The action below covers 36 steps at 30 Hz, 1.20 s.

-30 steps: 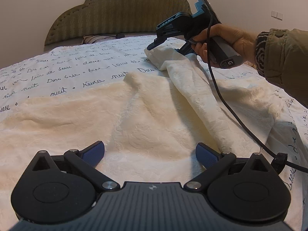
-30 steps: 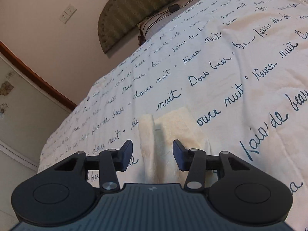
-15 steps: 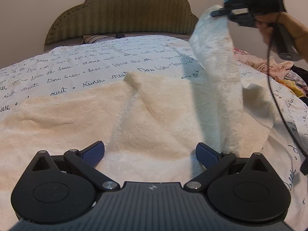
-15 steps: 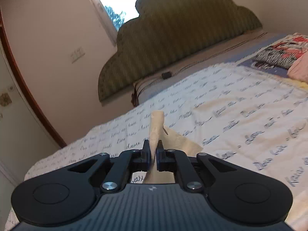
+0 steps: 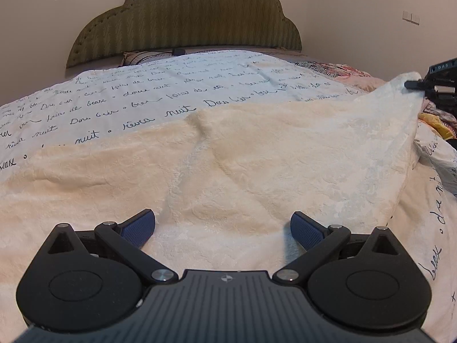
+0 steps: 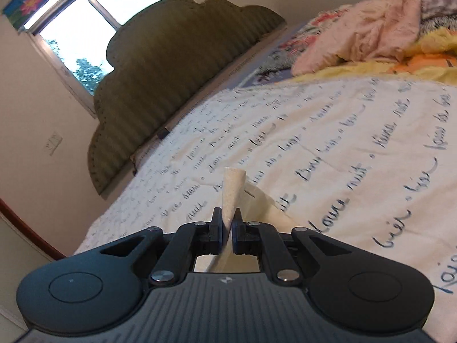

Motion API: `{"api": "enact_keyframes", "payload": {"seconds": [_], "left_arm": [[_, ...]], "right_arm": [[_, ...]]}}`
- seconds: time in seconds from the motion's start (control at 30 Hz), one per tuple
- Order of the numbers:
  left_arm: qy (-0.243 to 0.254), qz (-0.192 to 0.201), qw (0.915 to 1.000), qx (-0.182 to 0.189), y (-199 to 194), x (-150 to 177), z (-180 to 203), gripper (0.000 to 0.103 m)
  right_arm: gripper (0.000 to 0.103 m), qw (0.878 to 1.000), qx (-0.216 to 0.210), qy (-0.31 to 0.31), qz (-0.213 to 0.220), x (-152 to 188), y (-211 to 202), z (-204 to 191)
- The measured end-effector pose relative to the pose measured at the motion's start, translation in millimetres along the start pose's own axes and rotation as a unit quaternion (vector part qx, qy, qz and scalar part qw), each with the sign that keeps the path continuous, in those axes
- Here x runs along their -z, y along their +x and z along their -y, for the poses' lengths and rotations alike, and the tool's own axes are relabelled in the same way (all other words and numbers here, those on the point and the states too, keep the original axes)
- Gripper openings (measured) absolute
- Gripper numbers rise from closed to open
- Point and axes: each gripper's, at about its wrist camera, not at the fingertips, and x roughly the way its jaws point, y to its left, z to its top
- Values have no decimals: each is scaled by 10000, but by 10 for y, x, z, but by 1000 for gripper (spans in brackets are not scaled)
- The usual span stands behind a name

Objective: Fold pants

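2 grippers are seen: the right gripper [image 6: 227,224] is clamped on the cream pants [image 5: 257,165]; the left gripper [image 5: 222,228] is held wide above them.

Right tongs [image 5: 411,85] (edge-cropped); bedspread lettering [image 6: 337,171] blurred

Both the left gripper [image 5: 223,230] and the right gripper [image 6: 227,223] have matte black linkage arms with silver screws, round black discs on either side, a ribbed dark grey body and blue textured pads [image 5: 304,230].
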Motion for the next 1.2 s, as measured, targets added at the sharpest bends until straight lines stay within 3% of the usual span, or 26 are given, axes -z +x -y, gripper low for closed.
{"api": "enact_keyframes", "payload": {"seconds": [0.13,0.27,0.37,0.43,0.47,0.53,0.6,0.7,0.8,0.87,0.93,0.97,1.1,1.2], "left_arm": [[14,-7,10000,-2,-3,1,-4,103],[57,-25,10000,-33,4,-9,14,103],[77,-39,9999,-52,11,-13,23,103],[80,-51,9999,-58,8,-18,30,103],[84,-68,9999,-64,6,-26,34,103],[114,-161,9998,-100,-6,-65,56,102],[77,-287,9995,-56,-58,-123,77,97],[-343,-172,9990,235,-201,-237,61,95],[-531,-118,9981,289,-242,-330,60,97],[-90,-412,9990,119,-161,-310,135,97],[512,-796,9955,-28,-72,-226,240,93],[645,-696,9955,-65,-93,-201,267,92],[559,-403,9976,26,-133,-433,246,94],[457,-197,9986,-199,3,-693,182,99]], "right_arm": [[6,9986,-49,-491,182,-45,-122,-189],[8,9932,826,-752,-339,135,24,61],[15,9876,1191,-659,-777,263,137,276],[23,9901,1251,-408,-485,247,37,331],[24,9879,1500,-370,-140,228,-51,319],[27,9744,2051,-680,626,205,-195,150],[27,9752,1606,-1353,692,194,-167,-106],[28,9671,684,-2416,-412,333,158,-535],[28,9371,547,-3163,-1370,597,537,-710],[28,9235,659,-3401,-1648,737,639,-665],[29,9205,596,-3494,-1646,798,577,-597],[31,9172,619,-3576,-1646,801,547,-576],[32,9270,514,-3446,-1385,627,511,-614],[32,9264,457,-3526,-1241,480,688,-758]]}}
